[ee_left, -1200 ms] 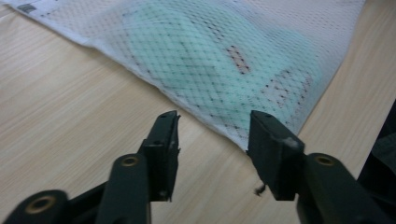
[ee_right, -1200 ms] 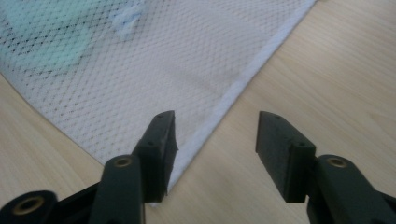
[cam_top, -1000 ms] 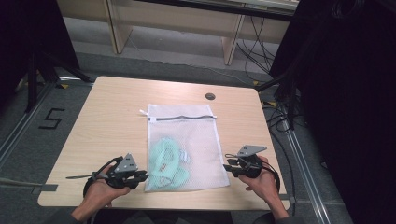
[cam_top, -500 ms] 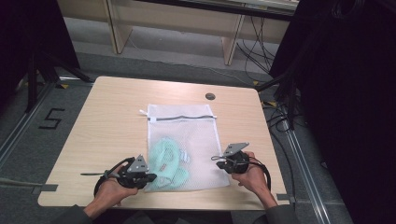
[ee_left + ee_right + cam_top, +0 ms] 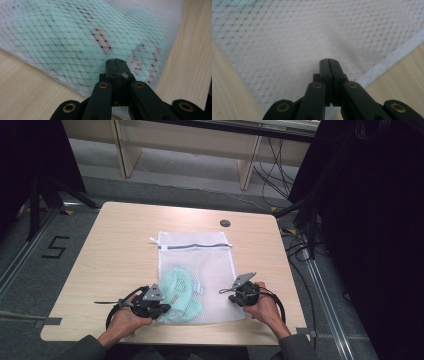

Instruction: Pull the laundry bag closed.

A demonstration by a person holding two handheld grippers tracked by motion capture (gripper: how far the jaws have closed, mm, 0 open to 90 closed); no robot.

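In the left gripper view the jaws of the left gripper [image 5: 116,60] are pressed together with no gap, their tips over the white mesh bag [image 5: 75,32]; whether any mesh is pinched between them cannot be told. Under the net by the tips lies a mint-green garment [image 5: 55,37] with small patches of red dots.

In the right gripper view the right gripper [image 5: 329,60] also has its jaws closed flat against each other, tips above plain white mesh [image 5: 312,32], with the bag's thicker hem running off toward 4 o'clock; a grip on the fabric cannot be made out.

From the high view, the left gripper [image 5: 159,308] sits at the bag's near left corner, at about 7 o'clock from the bag's middle, and the right gripper [image 5: 231,292] at its near right edge, at about 4 o'clock. The mesh bag [image 5: 200,265] lies flat on the middle of the wooden table [image 5: 120,245], its dark zipper [image 5: 192,246] along the far edge at 12 o'clock. The green garment [image 5: 180,292] fills the bag's near left part.
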